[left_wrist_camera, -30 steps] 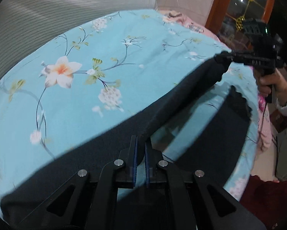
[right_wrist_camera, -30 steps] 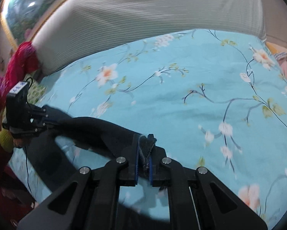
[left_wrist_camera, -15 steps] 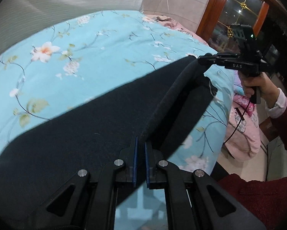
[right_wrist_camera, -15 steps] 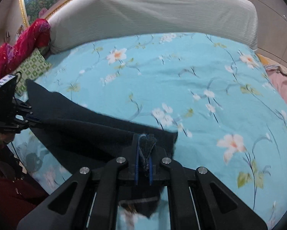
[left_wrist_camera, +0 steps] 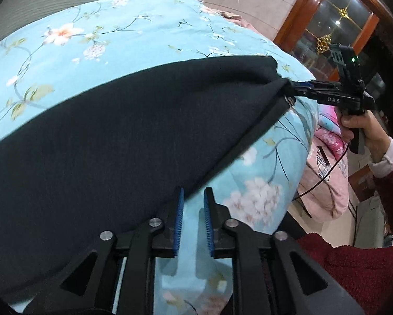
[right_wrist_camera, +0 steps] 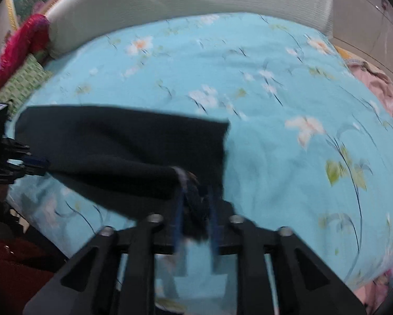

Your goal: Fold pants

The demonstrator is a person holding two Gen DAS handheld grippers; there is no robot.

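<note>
Dark pants (left_wrist_camera: 112, 141) lay spread across floral blue bedsheet (left_wrist_camera: 133, 34), near its front edge. Left gripper (left_wrist_camera: 192, 220) jaws had just been opening, stood apart, nothing between pads, cloth edge just beside. Right gripper (right_wrist_camera: 195, 215) jaws had just been opening too; bunched corner sat between them, view blurred.

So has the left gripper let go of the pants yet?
Yes: left gripper is open, its jaws just opened; only bedsheet shows between them, the pants edge beside.

Matt dark knit pants (left_wrist_camera: 112, 136) lie on smooth floral cotton bedsheet (left_wrist_camera: 133, 31).
</note>
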